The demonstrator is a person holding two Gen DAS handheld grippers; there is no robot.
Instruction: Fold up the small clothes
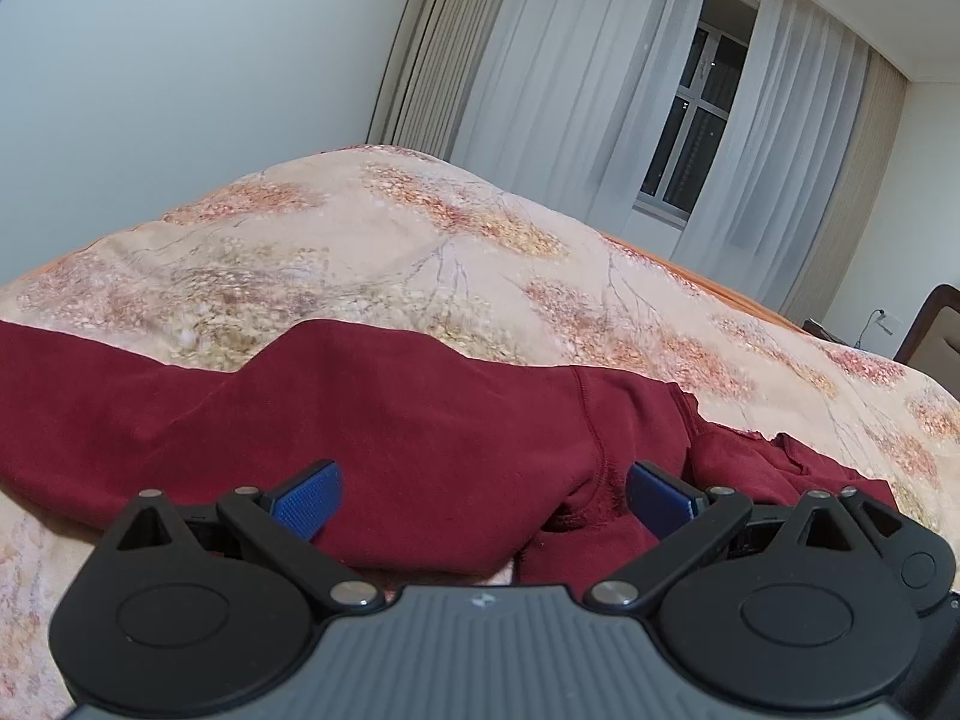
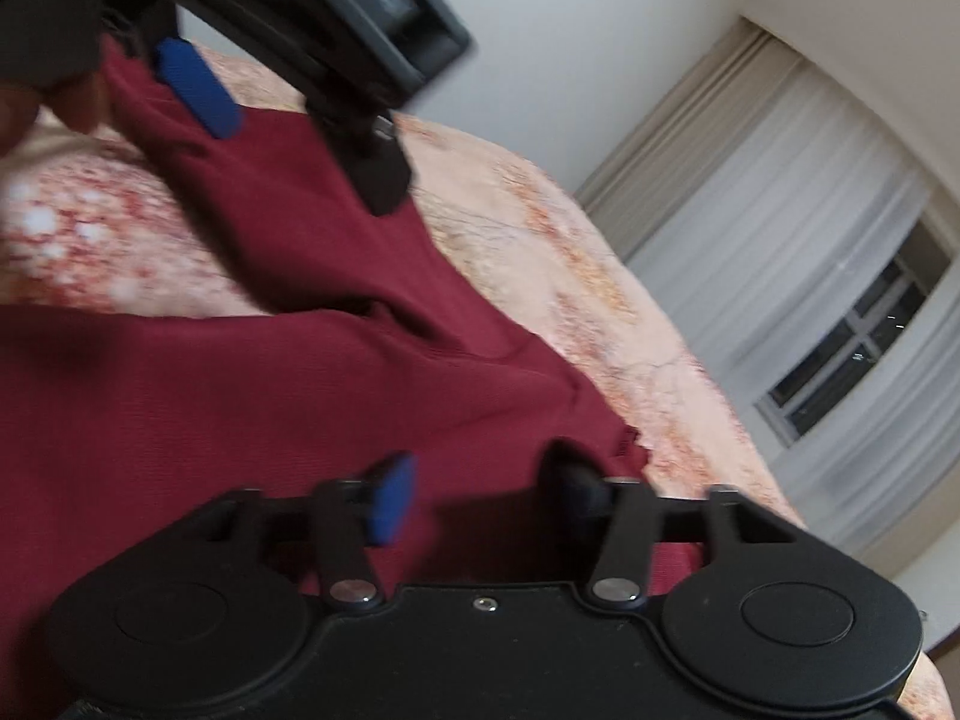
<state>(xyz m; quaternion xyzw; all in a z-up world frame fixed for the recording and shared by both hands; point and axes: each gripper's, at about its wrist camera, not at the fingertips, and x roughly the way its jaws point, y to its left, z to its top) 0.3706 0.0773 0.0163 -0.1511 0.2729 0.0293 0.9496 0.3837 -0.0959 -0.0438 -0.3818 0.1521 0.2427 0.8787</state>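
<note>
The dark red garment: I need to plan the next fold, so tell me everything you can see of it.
The dark red garment is a soft knit that lies spread, rumpled, on the floral bedspread. A stitched seam runs down it near the right, and beyond that the cloth bunches into a ragged edge. The left gripper and the right gripper hover over it, fingers apart, gripping nothing. Its kind cannot be told.
</note>
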